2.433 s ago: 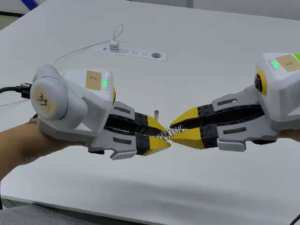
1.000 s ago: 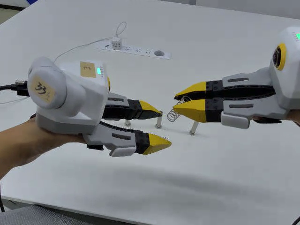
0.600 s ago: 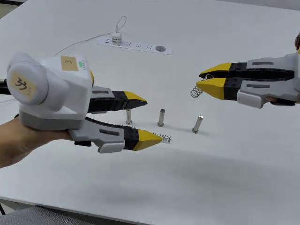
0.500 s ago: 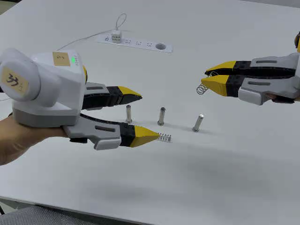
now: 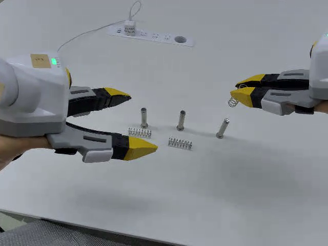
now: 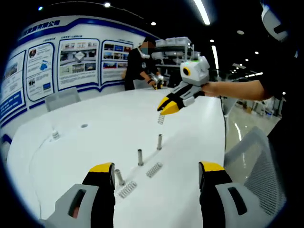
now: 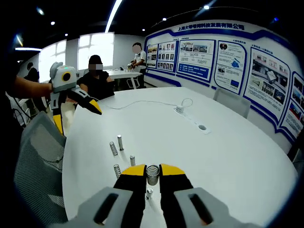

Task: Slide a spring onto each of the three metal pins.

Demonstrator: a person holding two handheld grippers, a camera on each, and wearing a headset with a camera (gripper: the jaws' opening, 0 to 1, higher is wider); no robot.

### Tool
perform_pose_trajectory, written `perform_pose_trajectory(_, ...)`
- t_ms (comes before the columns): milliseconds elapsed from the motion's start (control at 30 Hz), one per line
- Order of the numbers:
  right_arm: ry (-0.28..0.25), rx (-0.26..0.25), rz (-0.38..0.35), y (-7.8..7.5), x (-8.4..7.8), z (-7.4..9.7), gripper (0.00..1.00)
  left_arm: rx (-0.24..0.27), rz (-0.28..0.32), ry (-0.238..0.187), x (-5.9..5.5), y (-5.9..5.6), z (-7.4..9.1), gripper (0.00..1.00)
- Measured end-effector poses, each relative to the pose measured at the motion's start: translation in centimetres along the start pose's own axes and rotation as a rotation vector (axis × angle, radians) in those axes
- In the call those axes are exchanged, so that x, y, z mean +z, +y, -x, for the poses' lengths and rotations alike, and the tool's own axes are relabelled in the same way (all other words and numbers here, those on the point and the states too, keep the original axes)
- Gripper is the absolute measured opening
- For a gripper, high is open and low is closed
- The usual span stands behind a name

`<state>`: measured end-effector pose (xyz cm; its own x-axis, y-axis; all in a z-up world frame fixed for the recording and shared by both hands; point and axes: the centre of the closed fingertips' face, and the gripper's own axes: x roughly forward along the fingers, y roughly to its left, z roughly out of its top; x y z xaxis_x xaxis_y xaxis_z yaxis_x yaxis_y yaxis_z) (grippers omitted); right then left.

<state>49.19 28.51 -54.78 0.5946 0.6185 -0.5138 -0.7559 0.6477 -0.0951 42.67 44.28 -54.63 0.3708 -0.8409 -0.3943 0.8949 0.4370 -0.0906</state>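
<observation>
Three short metal pins stand upright in a row on the white table: left pin (image 5: pixel 144 117), middle pin (image 5: pixel 181 119), right pin (image 5: pixel 222 127). All three are bare. Two springs lie flat just in front of them, one (image 5: pixel 139 132) by the left pin and one (image 5: pixel 180 143) by the middle pin. My left gripper (image 5: pixel 142 122) hovers open at the left, its jaws wide apart and holding nothing. My right gripper (image 5: pixel 234 89) is shut on a third spring (image 5: pixel 233 101), which hangs from its tips above and right of the right pin. That spring (image 7: pixel 152 174) sits between the yellow tips in the right gripper view.
A white power strip (image 5: pixel 151 36) with a plug and cable lies at the far side of the table. The near table edge runs along the bottom of the head view. People (image 7: pixel 97 76) sit at another table in the background.
The two grippers met on one spring; the left one let go, opened and drew back left. The right one carried the spring off to the right. Two springs on the table came into sight.
</observation>
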Motion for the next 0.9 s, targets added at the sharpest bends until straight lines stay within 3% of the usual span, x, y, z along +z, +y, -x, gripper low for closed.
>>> perform_pose_trajectory(300,0.028,0.015,-0.059,-0.4,-1.8,-1.0,0.11,0.085,0.036,-0.018,-0.1,2.1,1.0,0.86)
perform_pose_trajectory(900,0.104,0.055,-0.054,0.8,-4.2,-2.6,0.11,0.120,0.027,0.002,-0.6,2.7,1.7,0.96)
